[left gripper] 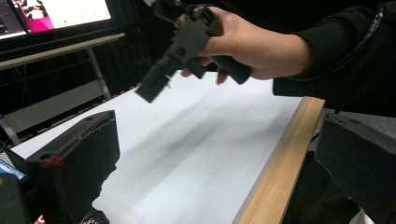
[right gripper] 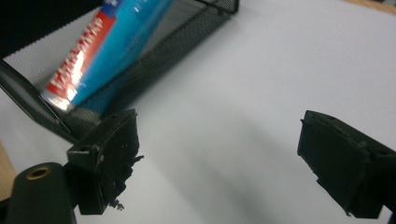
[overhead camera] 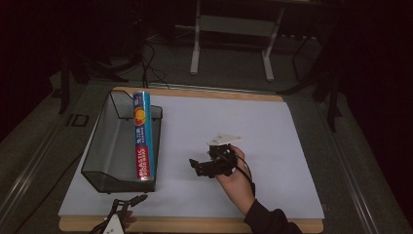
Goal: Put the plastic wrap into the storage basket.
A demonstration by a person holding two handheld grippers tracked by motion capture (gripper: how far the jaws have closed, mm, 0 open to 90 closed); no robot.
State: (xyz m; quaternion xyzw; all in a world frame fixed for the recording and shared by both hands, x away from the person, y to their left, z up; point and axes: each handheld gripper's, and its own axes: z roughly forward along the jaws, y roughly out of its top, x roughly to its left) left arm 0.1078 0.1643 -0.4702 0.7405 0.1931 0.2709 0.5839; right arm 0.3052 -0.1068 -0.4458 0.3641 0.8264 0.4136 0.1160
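Observation:
A long blue box of plastic food wrap (overhead camera: pixel 143 136) lies along the right side of a black mesh basket (overhead camera: pixel 104 146) at the table's left. In the right gripper view the box (right gripper: pixel 107 42) and the basket's mesh wall (right gripper: pixel 187 37) sit ahead at the upper left. My right gripper (overhead camera: pixel 195 167) is held in a hand over the middle of the white sheet, its jaws pointing left toward the basket. They stand open (right gripper: pixel 219 158) with nothing between them. My left gripper (overhead camera: pixel 131 200) rests at the table's front edge, its jaws wide open (left gripper: pixel 219 156) and empty.
A white sheet (overhead camera: pixel 234 126) covers the tabletop, with a wooden rim (overhead camera: pixel 195 225) along the near edge. Behind the table stands a metal frame (overhead camera: pixel 234 24). A lit monitor (left gripper: pixel 60 11) sits on a bench in the left gripper view.

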